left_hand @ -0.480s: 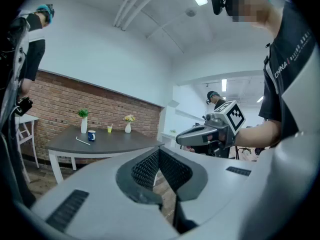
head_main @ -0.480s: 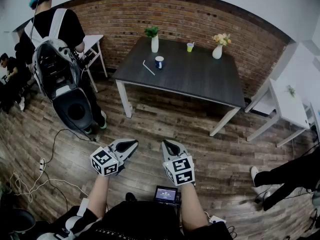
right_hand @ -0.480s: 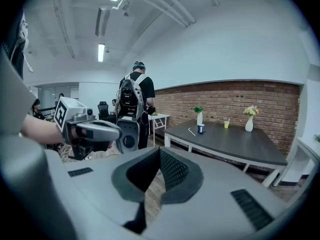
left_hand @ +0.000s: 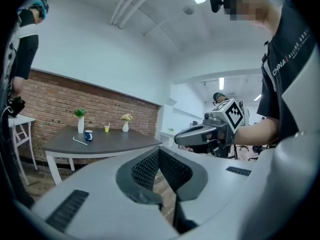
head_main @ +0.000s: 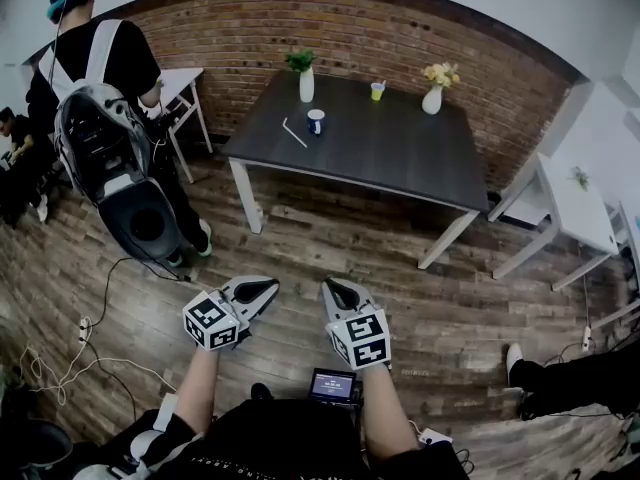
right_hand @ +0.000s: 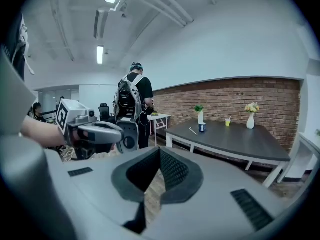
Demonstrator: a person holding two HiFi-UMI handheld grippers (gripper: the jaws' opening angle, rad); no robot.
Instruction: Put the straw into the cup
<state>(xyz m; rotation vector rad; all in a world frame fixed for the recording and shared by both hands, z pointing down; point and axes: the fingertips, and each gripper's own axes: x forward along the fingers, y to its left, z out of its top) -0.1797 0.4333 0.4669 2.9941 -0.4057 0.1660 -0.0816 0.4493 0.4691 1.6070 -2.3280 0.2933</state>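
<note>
A white straw (head_main: 294, 132) lies flat on the dark table (head_main: 380, 158) across the room, just left of a blue-and-white cup (head_main: 316, 121). From the left gripper view the straw (left_hand: 80, 141) and cup (left_hand: 88, 135) look small and distant; the right gripper view shows the straw (right_hand: 193, 131) and cup (right_hand: 202, 127) as well. My left gripper (head_main: 255, 291) and right gripper (head_main: 335, 290) hover side by side over the wooden floor, far short of the table. Both are shut and hold nothing: left jaws (left_hand: 159, 151), right jaws (right_hand: 159, 151).
On the table stand a yellow cup (head_main: 379, 91), a white vase with greenery (head_main: 306, 83) and a vase with flowers (head_main: 433, 98). A person with a backpack (head_main: 105, 128) stands at the left by a white side table (head_main: 187, 81). Cables (head_main: 90, 343) cross the floor. Another white table (head_main: 575, 218) is at the right.
The person with the backpack has shifted slightly left, and the legs at the right edge have drawn back. Both grippers have hardly moved.
</note>
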